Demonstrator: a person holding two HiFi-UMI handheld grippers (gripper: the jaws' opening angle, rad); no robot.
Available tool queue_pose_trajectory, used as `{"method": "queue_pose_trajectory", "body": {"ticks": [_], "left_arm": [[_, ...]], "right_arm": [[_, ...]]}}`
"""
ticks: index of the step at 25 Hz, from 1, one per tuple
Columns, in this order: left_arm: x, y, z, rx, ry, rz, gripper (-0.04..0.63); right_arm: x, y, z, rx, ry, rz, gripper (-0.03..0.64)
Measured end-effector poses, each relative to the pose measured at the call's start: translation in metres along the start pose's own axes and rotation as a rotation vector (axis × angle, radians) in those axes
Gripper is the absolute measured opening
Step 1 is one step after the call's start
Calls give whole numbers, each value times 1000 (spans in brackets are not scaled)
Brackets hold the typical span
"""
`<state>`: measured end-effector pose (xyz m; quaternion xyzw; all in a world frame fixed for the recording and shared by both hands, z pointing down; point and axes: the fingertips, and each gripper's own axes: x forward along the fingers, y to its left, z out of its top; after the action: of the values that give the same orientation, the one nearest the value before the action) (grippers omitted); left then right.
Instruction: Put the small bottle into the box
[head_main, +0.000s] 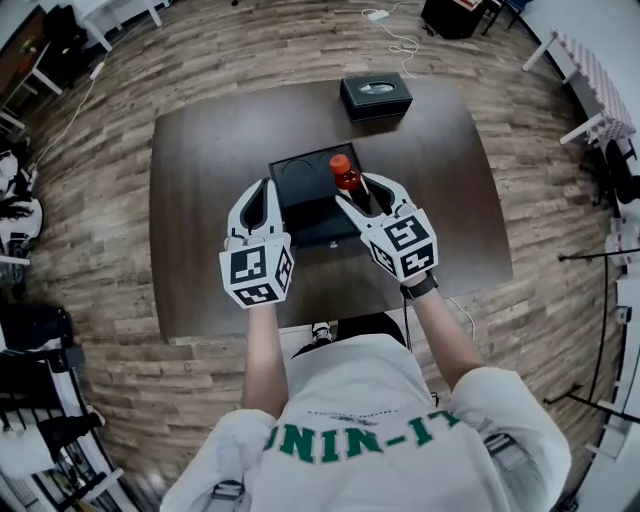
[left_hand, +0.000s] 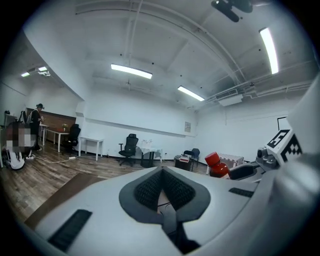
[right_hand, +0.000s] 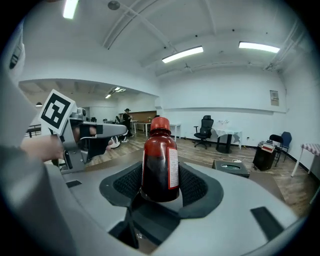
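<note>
A small dark-red bottle (head_main: 346, 178) with a red cap stands upright between the pads of my right gripper (head_main: 358, 192), which is shut on its body. It hangs over the right part of an open black box (head_main: 300, 215) in the middle of the dark table (head_main: 210, 150). In the right gripper view the bottle (right_hand: 160, 165) fills the gap of that gripper (right_hand: 160, 175). My left gripper (head_main: 266, 186) hovers at the box's left edge, shut and empty. The left gripper view has its own jaw tips (left_hand: 162, 171) touching, with the bottle (left_hand: 216, 165) off to the right.
A dark tissue box (head_main: 376, 95) sits at the table's far edge, behind the black box, and shows again (right_hand: 232, 167) in the right gripper view. Wooden floor surrounds the table. Office chairs and desks stand far off by the walls.
</note>
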<state>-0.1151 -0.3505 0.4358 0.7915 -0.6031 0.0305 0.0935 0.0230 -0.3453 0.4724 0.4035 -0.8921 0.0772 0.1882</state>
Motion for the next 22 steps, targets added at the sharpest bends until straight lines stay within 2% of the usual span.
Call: {"method": "queue_pose_trajectory", "body": {"ticks": [12, 16, 22], "left_arm": [[28, 25, -48, -22, 53, 27, 5], [33, 33, -63, -51, 61, 15, 5], [34, 43, -79, -35, 70, 24, 6]], "right_arm": [[54, -1, -54, -236, 201, 211, 230], [74, 1, -88, -331, 275, 258, 230], [91, 18, -140, -426, 393, 367, 230]]}}
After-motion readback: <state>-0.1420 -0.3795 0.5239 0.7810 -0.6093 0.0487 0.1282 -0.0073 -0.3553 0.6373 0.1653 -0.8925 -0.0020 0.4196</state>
